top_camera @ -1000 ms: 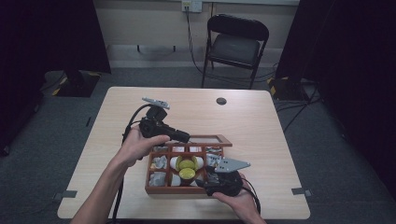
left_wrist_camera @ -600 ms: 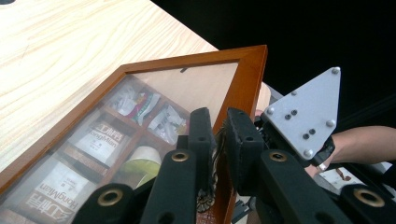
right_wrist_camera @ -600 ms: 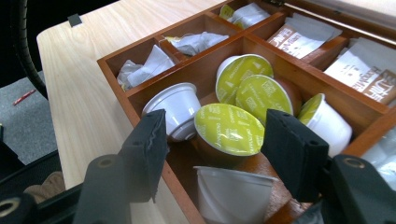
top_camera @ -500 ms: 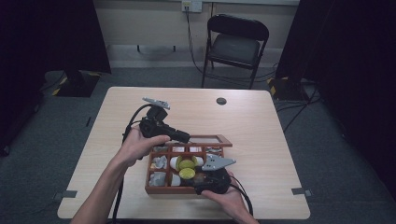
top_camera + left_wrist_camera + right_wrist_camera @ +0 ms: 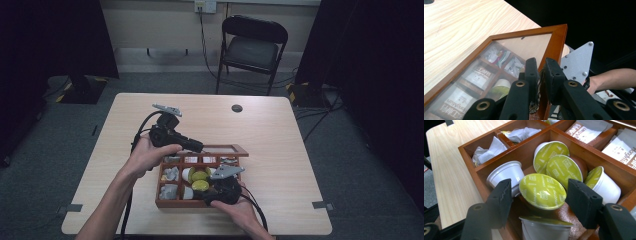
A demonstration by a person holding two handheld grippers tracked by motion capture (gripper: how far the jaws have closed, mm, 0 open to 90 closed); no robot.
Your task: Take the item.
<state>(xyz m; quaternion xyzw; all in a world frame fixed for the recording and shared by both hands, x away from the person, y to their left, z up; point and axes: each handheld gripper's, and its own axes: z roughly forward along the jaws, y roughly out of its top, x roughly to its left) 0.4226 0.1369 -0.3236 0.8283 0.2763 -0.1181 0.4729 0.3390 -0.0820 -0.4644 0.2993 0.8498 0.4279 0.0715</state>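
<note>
Leftmost, on the pale wooden table (image 5: pixel 280 135), the person's left hand (image 5: pixel 145 157) grips the left gripper (image 5: pixel 197 146), cable looping back toward the table's near edge. Its jaws point right and reach the far left corner of the wooden box (image 5: pixel 165 202). In the left gripper view the two black fingers (image 5: pixel 531 72) stand narrow, pinched on the brown frame of the glass lid (image 5: pixel 557 42), which is raised and tilted up off the box; tea sachets (image 5: pixel 477 75) and small foil packets show through the pane.

Box sits near the table's front edge, slightly right of centre, divided into compartments. Left compartments hold crumpled white packets (image 5: pixel 486 151). The middle compartment holds the coffee capsules, several with yellow-green foil tops, one white one (image 5: pixel 506 173) lying on its side.

Right of that, the right gripper (image 5: pixel 222 190) comes in from the near side of the box, held by the right hand (image 5: pixel 242 212), grey three-cornered plate on top. In the right gripper view its jaws stand wide, one either side of a yellow-green capsule (image 5: pixel 542 191) tilted lid-up in the middle compartment; the left finger (image 5: pixel 500 197) is just beside the capsule's rim, the right finger (image 5: pixel 582 201) close too, contact not clear.

Farther back: a small dark disc (image 5: pixel 237 108) on the table, a folding chair (image 5: pixel 252 47) beyond it.
</note>
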